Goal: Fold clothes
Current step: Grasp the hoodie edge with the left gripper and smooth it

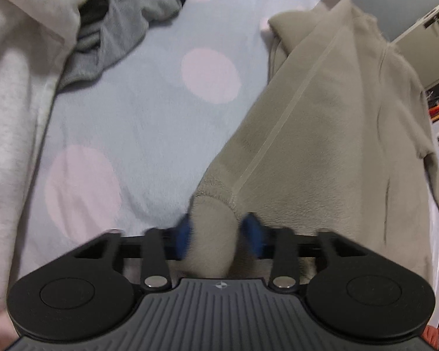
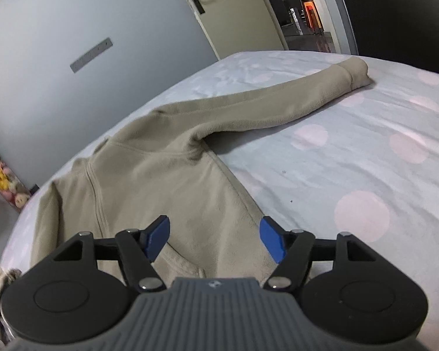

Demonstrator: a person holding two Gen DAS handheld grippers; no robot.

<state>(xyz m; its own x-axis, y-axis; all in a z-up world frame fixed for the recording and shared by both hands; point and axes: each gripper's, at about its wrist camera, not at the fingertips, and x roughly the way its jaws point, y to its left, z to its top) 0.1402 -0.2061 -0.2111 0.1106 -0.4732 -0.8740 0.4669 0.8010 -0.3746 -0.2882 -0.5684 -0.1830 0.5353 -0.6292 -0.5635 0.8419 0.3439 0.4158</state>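
The beige fleece jacket [image 2: 149,172] lies flat on the dotted bedsheet [image 2: 351,158]. Left gripper [image 1: 216,234]: jaws closed on the jacket's cuff [image 1: 212,222]. Right gripper [image 2: 215,239]: jaws open above the jacket's near hem.

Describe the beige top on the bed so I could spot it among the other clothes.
Start from the pale blue bedsheet with pink dots that covers the bed. Spread flat across it lies the beige fleece pullover, one long sleeve stretched out toward the doorway. Unlike the crumpled grey garment and the cream sweatshirt heaped nearby, it is laid out flat, fuzzy and sand-coloured.
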